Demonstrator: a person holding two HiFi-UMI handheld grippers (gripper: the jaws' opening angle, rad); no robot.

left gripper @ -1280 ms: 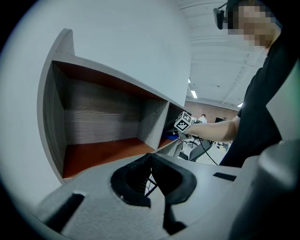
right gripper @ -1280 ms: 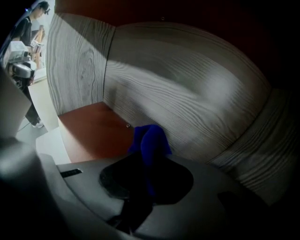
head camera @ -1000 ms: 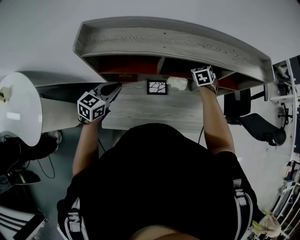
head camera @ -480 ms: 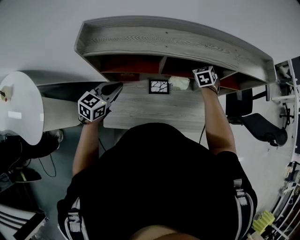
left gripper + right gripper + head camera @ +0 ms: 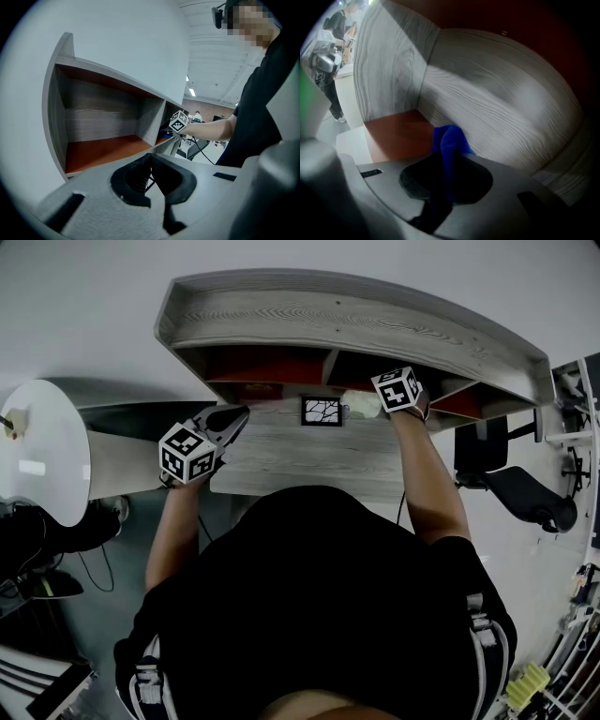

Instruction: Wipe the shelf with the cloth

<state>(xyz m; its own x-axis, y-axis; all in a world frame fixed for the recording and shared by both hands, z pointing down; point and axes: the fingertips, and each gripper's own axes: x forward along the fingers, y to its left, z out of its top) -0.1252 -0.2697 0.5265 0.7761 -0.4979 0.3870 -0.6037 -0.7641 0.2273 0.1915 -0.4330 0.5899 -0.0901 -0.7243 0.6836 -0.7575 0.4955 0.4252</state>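
Note:
A grey wood-grain shelf unit with red-brown compartment floors hangs on the wall above a desk. My right gripper reaches into the middle-right compartment. In the right gripper view its jaws are shut on a blue cloth, which sticks out over the red-brown floor by the grey back wall. My left gripper hovers over the desk's left end, below the shelf. In the left gripper view its jaws are shut and hold nothing, facing the left compartment.
A small framed picture and a pale object stand on the desk under the shelf. A white round table is at the left. A black chair stands at the right.
My right gripper has shifted slightly left and up inside the compartment with the cloth. The left gripper has stayed where it was.

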